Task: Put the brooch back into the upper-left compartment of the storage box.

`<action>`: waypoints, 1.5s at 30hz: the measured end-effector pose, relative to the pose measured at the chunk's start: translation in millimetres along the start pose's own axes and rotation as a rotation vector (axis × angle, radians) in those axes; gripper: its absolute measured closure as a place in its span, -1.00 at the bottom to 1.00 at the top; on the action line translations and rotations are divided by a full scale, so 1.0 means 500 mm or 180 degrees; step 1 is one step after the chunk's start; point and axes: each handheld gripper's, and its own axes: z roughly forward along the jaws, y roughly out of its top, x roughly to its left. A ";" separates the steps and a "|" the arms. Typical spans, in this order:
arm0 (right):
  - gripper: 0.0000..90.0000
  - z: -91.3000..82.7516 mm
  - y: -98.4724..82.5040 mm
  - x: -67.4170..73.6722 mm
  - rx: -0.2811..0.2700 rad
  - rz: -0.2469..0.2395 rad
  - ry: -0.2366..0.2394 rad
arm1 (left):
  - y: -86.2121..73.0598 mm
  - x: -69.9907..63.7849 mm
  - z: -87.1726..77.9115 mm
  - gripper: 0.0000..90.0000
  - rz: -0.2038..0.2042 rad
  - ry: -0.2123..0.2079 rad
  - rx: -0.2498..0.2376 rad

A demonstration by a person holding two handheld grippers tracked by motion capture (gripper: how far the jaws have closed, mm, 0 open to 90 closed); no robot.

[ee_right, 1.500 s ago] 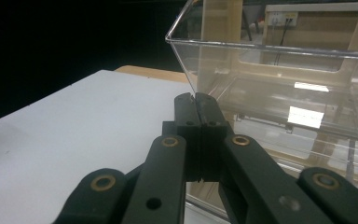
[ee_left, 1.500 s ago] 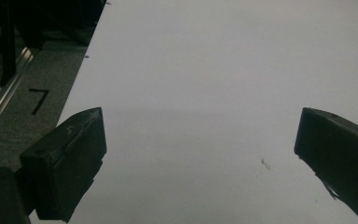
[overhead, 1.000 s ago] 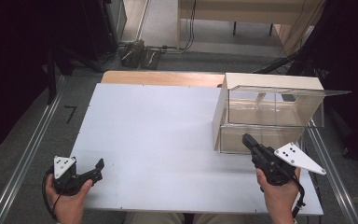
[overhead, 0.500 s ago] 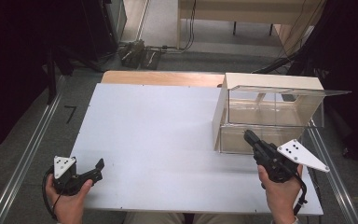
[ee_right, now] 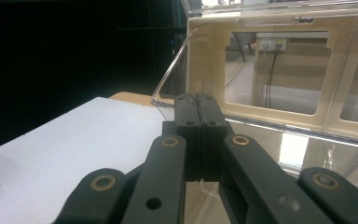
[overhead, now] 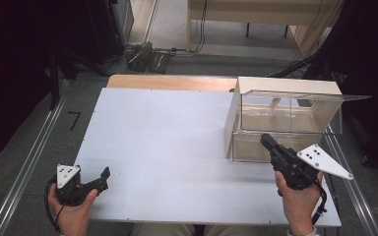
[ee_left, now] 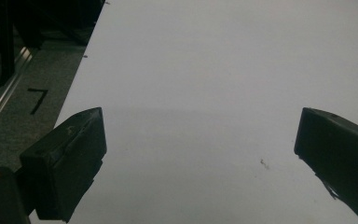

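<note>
A clear plastic box with a pale wooden side and back stands at the right of the white board, its transparent lid raised. My right gripper is shut with nothing between the jaws, and its tip sits at the box's lower front wall. In the right gripper view the two jaws press together just before the box. My left gripper rests at the board's near left corner. In the left gripper view it stands wide open over the bare board.
A wooden tabletop strip shows behind the board. Grey floor with a metal rail and a black "7" mark lies to the left. Cables and a power strip lie farther back.
My right gripper has edged slightly forward and to the right, closer to the box front. The left gripper has stayed put.
</note>
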 end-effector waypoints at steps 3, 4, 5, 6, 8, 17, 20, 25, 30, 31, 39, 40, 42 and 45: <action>0.93 0.002 0.002 -0.005 -0.0004 0.0019 -0.0019 | 0.000 0.001 0.000 -0.94 0.0001 0.0000 -0.0001; 0.93 0.002 0.002 -0.005 -0.0004 0.0019 -0.0019 | 0.000 0.001 0.000 -0.94 -0.0002 0.0000 0.0000; 0.93 0.004 0.003 -0.007 -0.0010 0.0015 -0.0028 | 0.000 0.001 0.000 -0.94 -0.0003 -0.0001 -0.0001; 0.93 0.004 0.004 -0.008 -0.0006 0.0025 -0.0030 | 0.000 0.001 0.000 -0.94 -0.0004 -0.0002 -0.0005; 0.93 0.005 0.004 -0.010 -0.0013 0.0025 -0.0044 | 0.000 0.001 0.000 -0.94 -0.0003 0.0000 -0.0001; 0.93 0.011 0.008 -0.028 -0.0021 0.0089 -0.0126 | 0.000 0.001 0.000 -0.94 -0.0017 -0.0001 -0.0011; 0.93 0.010 0.009 -0.032 -0.0031 0.0105 -0.0149 | 0.000 0.001 0.000 -0.94 -0.0018 0.0001 -0.0010; 0.93 0.010 0.011 -0.039 -0.0046 0.0116 -0.0185 | -0.001 0.001 0.000 -0.94 -0.0014 -0.0003 -0.0009; 0.93 0.013 0.014 -0.047 -0.0063 0.0114 -0.0201 | -0.001 0.001 0.000 -0.94 -0.0020 0.0002 -0.0014; 0.93 0.014 0.016 -0.049 -0.0067 0.0127 -0.0210 | -0.001 0.001 0.000 -0.94 -0.0019 0.0004 -0.0013; 0.93 0.019 0.017 -0.058 -0.0055 0.0164 -0.0250 | -0.001 0.001 0.000 -0.94 -0.0020 0.0002 -0.0017; 0.93 0.020 0.018 -0.060 -0.0058 0.0152 -0.0270 | -0.001 0.001 0.000 -0.94 -0.0020 0.0001 -0.0017; 0.86 0.023 0.018 -0.065 -0.0050 0.0177 -0.0277 | -0.001 0.001 0.000 -0.94 -0.0017 0.0002 -0.0014; 0.63 0.025 0.019 -0.069 -0.0071 0.0235 -0.0271 | -0.001 0.001 0.000 -0.94 -0.0019 0.0001 -0.0015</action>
